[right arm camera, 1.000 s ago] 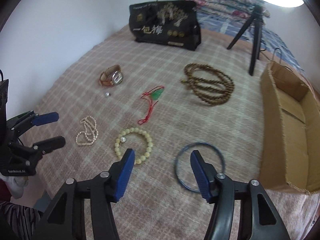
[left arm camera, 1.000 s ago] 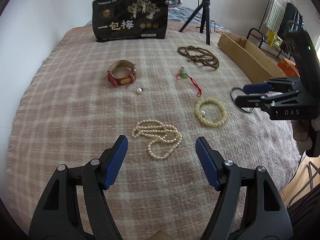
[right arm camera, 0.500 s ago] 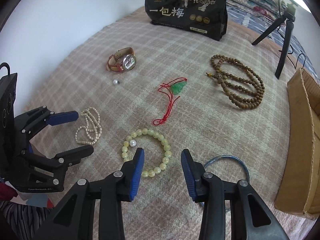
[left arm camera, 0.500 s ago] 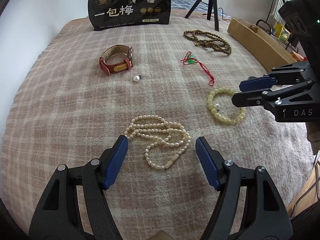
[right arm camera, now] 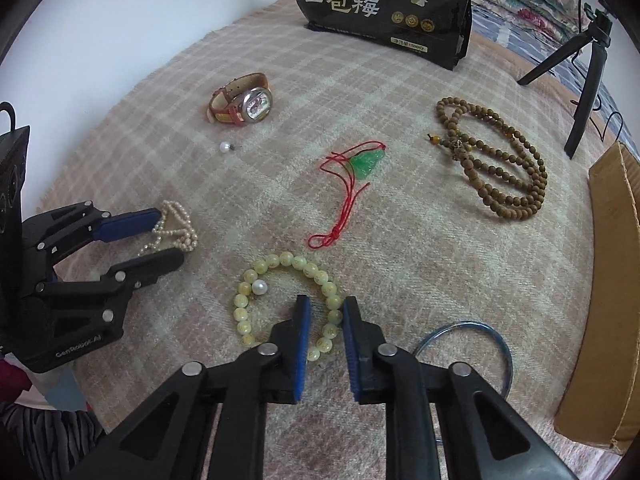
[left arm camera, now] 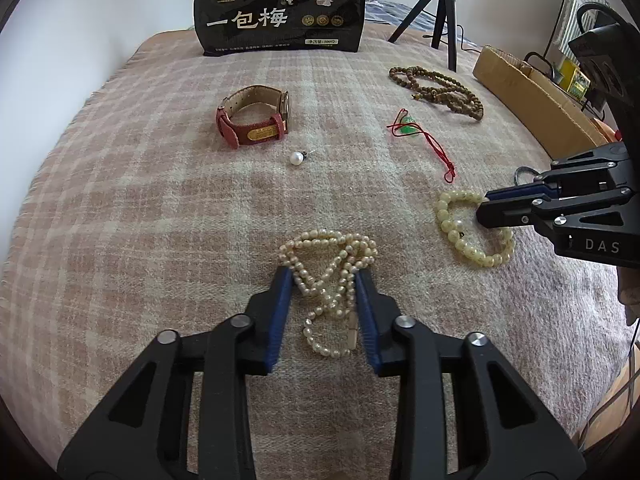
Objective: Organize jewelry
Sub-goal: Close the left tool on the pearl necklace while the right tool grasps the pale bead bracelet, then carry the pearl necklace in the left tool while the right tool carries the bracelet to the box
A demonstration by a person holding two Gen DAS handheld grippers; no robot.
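Left tongs (left arm camera: 324, 280) pinch the bunched pearl necklace (left arm camera: 332, 268) on the plaid blanket (left arm camera: 160, 220). Right tongs (right arm camera: 326, 312) straddle the yellow bead bracelet (right arm camera: 288, 300) rim, narrowly open. Both pieces are light, limp and slippery; grip across several strands or beads.
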